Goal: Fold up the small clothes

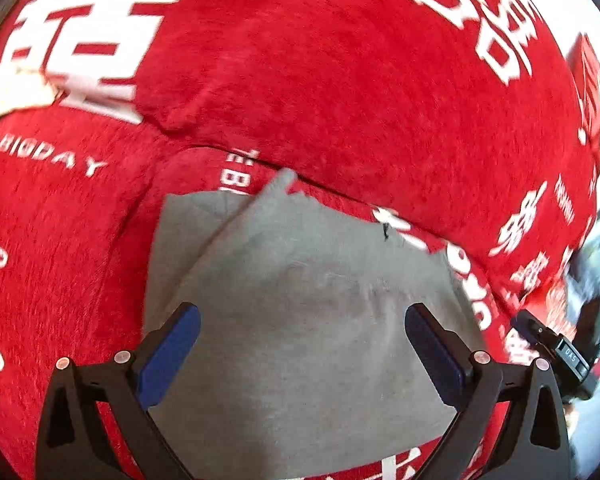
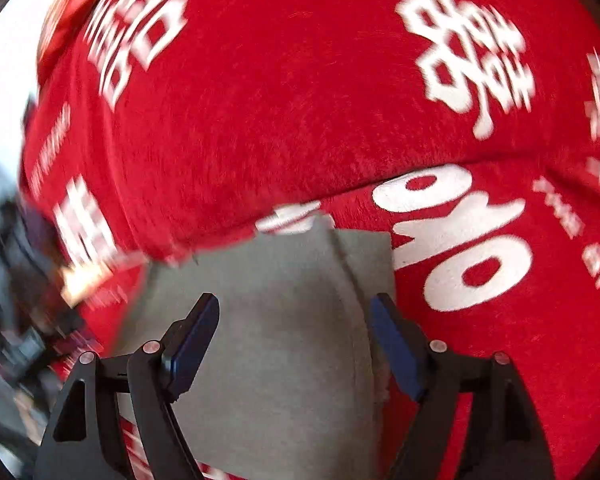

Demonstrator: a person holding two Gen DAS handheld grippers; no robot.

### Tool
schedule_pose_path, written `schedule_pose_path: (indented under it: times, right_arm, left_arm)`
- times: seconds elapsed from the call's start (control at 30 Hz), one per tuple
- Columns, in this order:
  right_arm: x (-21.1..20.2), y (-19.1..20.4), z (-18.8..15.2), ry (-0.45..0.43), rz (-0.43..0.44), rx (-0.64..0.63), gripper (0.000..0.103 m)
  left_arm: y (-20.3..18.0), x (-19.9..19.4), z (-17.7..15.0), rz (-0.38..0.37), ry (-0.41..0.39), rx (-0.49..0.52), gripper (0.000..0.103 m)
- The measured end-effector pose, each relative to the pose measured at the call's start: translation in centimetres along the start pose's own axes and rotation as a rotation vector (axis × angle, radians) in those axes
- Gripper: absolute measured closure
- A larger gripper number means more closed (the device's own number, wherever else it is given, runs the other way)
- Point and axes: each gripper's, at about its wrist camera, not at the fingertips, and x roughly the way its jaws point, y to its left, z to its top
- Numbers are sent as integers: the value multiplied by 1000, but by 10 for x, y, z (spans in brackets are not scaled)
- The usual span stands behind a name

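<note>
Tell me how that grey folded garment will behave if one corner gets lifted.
The grey garment looks thin and soft, so it would likely droop. Its folded layers may fall open. The plush red cover beneath probably grips it, resisting sliding.

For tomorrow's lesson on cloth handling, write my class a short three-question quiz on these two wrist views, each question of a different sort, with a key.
1. True or false: the left gripper has its fingers clamped on the grey garment.
2. Multiple choice: the garment lies on A) a bare wooden table, B) a red plush cover with white lettering, C) a blue tray.
3. Fill in: the pads on the right gripper fingers are coloured ____.

Key: 1 false, both grippers stand open above the cloth; 2 B; 3 blue.
</note>
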Motion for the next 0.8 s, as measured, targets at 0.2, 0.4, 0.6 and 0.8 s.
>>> schedule_pose_path:
  times: [0.2, 0.4, 0.6, 0.8]
  right_arm:
    - [47, 56, 4, 87, -78, -224, 22]
    - [112, 42, 13, 187, -290, -281, 22]
    - [110, -35, 14, 203, -283, -1, 20]
    - [51, -9, 11, 72, -282, -15, 20]
  left_arm:
    - [-49, 54, 25, 96, 49, 178, 1]
    - [11, 100, 49, 254, 80, 77, 1]
    - [79, 80, 48, 286, 61, -148, 1]
    - [35, 21, 21, 320, -44, -67, 1]
